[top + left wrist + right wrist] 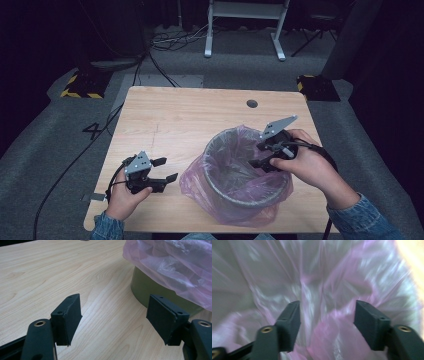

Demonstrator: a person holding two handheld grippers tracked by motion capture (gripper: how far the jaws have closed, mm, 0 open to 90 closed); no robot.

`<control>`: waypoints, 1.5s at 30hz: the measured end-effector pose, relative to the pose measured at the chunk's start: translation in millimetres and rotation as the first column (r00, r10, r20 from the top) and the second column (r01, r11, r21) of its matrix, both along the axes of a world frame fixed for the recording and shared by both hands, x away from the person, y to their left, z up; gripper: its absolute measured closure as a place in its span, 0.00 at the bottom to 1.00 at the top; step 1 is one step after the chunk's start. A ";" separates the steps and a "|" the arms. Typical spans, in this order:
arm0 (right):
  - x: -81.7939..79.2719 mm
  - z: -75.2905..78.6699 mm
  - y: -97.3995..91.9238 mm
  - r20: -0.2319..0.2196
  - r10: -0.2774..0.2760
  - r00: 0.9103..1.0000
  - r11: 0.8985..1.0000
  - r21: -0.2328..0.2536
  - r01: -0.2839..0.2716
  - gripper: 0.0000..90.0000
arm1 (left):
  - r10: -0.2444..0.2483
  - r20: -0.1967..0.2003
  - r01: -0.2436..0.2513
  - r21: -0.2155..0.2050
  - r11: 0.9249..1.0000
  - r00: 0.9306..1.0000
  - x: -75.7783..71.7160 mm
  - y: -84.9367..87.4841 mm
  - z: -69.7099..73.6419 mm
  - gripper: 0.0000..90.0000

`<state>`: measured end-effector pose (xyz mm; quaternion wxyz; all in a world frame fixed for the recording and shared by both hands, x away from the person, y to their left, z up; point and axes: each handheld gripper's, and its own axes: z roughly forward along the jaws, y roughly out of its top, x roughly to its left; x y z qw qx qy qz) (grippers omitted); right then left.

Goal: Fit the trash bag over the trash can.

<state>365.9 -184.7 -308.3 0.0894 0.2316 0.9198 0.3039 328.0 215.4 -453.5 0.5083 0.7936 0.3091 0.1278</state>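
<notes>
Jaws first: on your left gripper [161, 169] they stand wide apart with nothing between them, only bare wood showing in the gap in the left gripper view. Your left hand [125, 197] holds that gripper low over the bench [175, 115] near its 7 o'clock corner, jaws pointing toward 3 o'clock, at the bin [150, 293]. From there the bin's olive wall sits just beyond the right-hand jaw, with the pink bag [172, 267] draped over its rim and hanging down the outside.

Moving right, the bin stands upright on the bench at about 5 o'clock from the bench's centre, close to the near edge. Its pink bag lines the inside and spills outward all round the rim, bunching on the wood at the 6 and 8 o'clock sides of the bin.

Your right gripper [260, 156] is at the bin's 3 o'clock rim, tilted so its jaws dip inside the opening, with your right hand [305, 162] wrapped round its body. Those jaws are released too, parted with crumpled pink film lying behind and below the gap rather than pinched in it. That view is blurred, so whether either pad brushes the plastic cannot be told.
</notes>
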 end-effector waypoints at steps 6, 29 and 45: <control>-0.9 27.6 -17.5 0.064 -0.062 0.996 0.993 0.102 0.056 0.32 | -0.002 -0.004 0.002 -0.005 1.000 1.000 0.1 -1.1 -0.3 0.31; 43.0 -18.2 1.8 0.068 -0.154 0.986 0.952 -0.257 0.166 0.38 | 0.011 -0.005 -0.011 -0.016 1.000 1.000 -1.7 4.5 -1.5 0.31; 46.4 -44.9 29.0 0.092 -0.092 0.992 0.878 -0.462 0.124 0.36 | 0.013 -0.010 -0.013 -0.017 1.000 1.000 -1.9 5.5 -2.4 0.31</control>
